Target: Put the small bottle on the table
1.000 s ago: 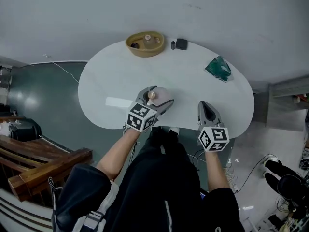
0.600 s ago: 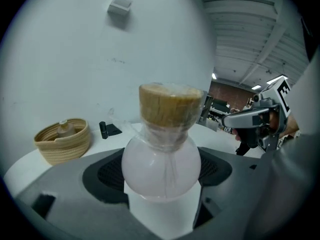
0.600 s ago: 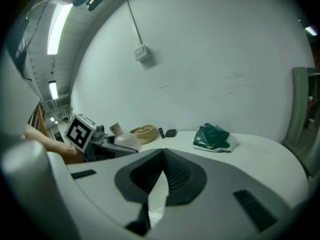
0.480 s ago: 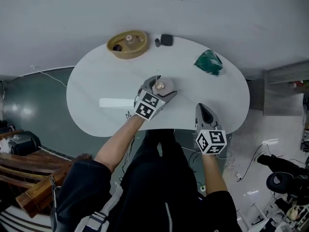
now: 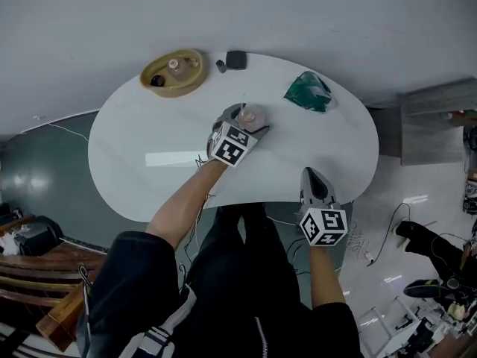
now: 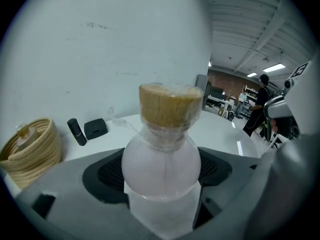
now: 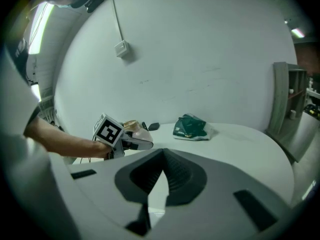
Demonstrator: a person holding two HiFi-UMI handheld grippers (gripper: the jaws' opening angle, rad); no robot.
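Note:
The small bottle is pale and translucent with a tan cork-like cap. It stands upright between the jaws of my left gripper, which is shut on its round body. The pair sits over the middle of the white oval table, beyond its centre; whether the bottle's base touches the top is hidden. My right gripper hovers at the table's near right edge, shut and empty. In the right gripper view the left gripper with the bottle shows to the left.
A woven basket holding another bottle and a dark item sits at the far left of the table. A flat black box and a small black cylinder lie at the far edge. A green bag rests at the far right.
My left gripper has carried the bottle from the table's near edge farther in, toward the middle. The right gripper has stayed by the near right edge.

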